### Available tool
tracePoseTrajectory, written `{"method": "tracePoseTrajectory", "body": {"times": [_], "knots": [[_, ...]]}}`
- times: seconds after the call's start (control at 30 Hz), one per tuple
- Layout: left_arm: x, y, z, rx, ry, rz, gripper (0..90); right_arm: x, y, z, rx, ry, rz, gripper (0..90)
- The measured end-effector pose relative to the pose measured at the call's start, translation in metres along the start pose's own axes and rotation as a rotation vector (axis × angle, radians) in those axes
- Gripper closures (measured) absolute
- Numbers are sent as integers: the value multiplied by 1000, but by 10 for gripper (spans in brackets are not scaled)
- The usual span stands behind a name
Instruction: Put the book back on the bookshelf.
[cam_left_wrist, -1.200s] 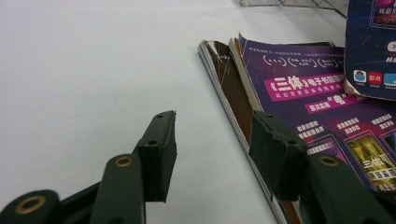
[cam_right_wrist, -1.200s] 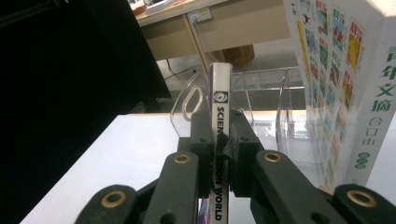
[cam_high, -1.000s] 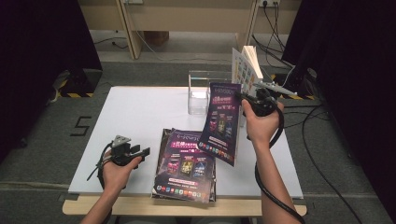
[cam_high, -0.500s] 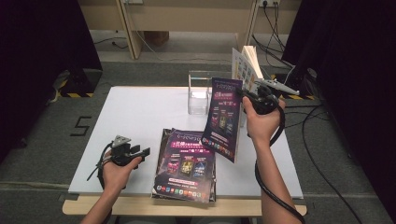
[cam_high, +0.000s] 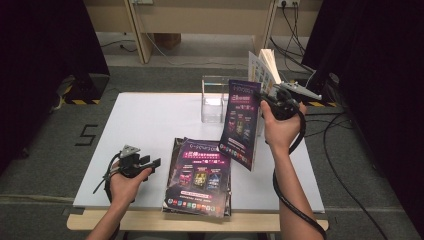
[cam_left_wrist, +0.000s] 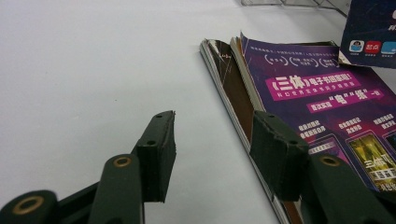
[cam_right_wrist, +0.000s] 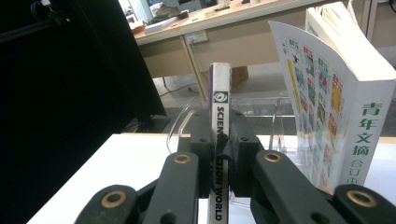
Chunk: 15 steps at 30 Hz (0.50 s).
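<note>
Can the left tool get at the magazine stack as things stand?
Probably yes. The left tool is open, low over the table, right beside the stack, its jaws pointing at the stack's near edge. Nothing lies between them, and the right tool holds its magazine clear above.

White table (cam_high: 150, 120): magazine stack (cam_high: 200, 175), clear holder (cam_high: 214, 100).

The high view looks forward and down on the whole table (cam_high: 150, 130) from above the person's side. The left gripper view sits low and close over the tabletop, facing the magazine stack (cam_left_wrist: 299, 107) at right of frame, which the high view also shows at lower centre. The right gripper view looks level past a held magazine (cam_right_wrist: 219, 135) at centre toward the desk (cam_right_wrist: 243, 28) in the upper frame.
</note>
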<state>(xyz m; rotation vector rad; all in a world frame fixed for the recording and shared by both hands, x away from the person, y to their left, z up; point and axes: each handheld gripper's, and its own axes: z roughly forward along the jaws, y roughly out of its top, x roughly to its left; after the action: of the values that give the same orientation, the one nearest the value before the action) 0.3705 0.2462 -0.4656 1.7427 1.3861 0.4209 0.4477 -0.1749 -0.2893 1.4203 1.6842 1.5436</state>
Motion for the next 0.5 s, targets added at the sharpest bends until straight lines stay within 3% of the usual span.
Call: {"method": "tracePoseTrajectory", "body": {"times": [0.5], "knots": [[2, 3, -2, -11, -3, -9, 495, 2, 10, 4, -21, -3, -8, 831]]}}
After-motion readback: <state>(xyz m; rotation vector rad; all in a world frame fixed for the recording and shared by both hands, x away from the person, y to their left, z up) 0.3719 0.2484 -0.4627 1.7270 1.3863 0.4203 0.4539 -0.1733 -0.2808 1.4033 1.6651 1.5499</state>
